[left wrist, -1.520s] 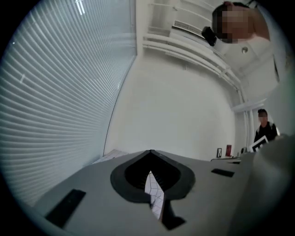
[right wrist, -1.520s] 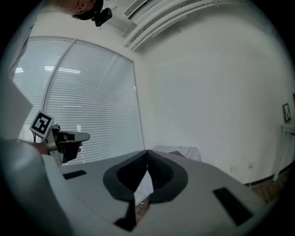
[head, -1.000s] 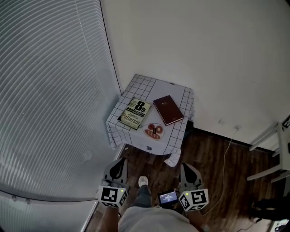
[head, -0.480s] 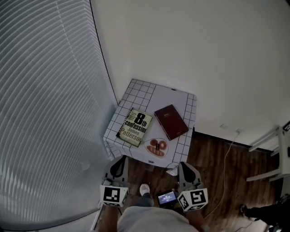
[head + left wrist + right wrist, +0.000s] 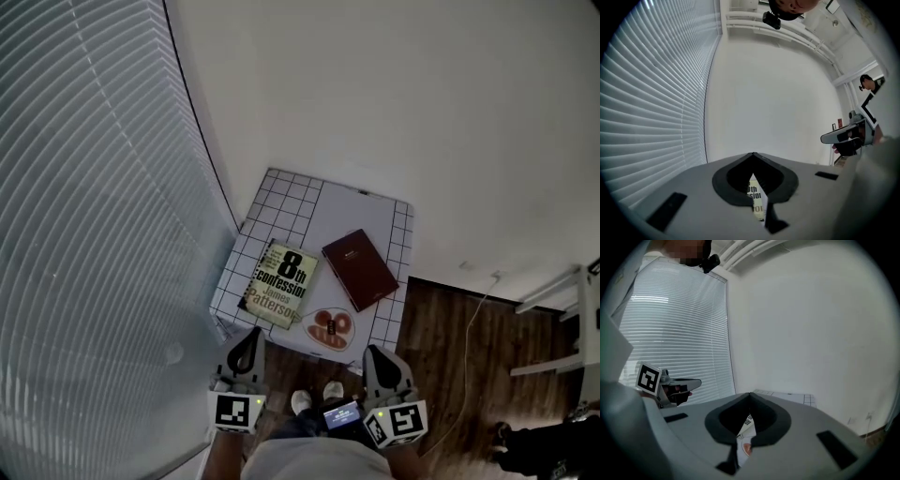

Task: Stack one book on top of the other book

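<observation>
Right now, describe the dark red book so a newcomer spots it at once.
Where the blinds meet the white wall stands a table with a grid-patterned cloth. The dark red book lies on its right side, beside a pale book. Its cover looks plain; the neighbour carries big black lettering.

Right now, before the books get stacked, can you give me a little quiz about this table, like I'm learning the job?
1. True or false: the dark red book lies on top of the green book.
2. Which thing sits on the checked table nearest the person? A: a small plate. B: a cup. C: a lamp.
3. Fill the gap: the left gripper and the right gripper both have their jaws ____, with nothing held.

Key:
1. False: the books lie side by side, apart.
2. A
3. shut
</observation>
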`<state>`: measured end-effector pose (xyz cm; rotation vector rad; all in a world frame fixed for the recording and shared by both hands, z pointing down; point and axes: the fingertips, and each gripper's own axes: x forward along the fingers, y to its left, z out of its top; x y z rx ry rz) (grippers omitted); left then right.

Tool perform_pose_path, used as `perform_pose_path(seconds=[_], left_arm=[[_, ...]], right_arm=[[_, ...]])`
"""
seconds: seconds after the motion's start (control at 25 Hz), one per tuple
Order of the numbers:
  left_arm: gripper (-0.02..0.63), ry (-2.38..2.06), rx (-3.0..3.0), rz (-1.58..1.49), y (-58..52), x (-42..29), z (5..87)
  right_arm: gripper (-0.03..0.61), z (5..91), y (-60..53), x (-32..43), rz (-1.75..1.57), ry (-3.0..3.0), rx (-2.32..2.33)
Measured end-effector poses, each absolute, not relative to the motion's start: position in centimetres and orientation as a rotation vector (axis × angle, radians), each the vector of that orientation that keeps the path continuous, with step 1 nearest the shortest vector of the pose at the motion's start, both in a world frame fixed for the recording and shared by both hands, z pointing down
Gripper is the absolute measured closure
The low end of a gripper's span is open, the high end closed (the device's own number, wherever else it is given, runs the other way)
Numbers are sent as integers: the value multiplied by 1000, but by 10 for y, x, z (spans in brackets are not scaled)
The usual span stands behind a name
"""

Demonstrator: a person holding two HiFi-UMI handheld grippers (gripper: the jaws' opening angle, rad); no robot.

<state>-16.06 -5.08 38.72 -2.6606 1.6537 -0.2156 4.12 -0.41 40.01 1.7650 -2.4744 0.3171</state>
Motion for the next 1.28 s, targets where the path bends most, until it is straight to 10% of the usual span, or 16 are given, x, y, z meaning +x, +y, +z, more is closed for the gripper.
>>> perform_pose_path(seconds=[1.28], left_arm=[[606,1707,-2663,-370,-215,-170,427]], right_arm=[[572,448,-181,36,421,-2482,1640]])
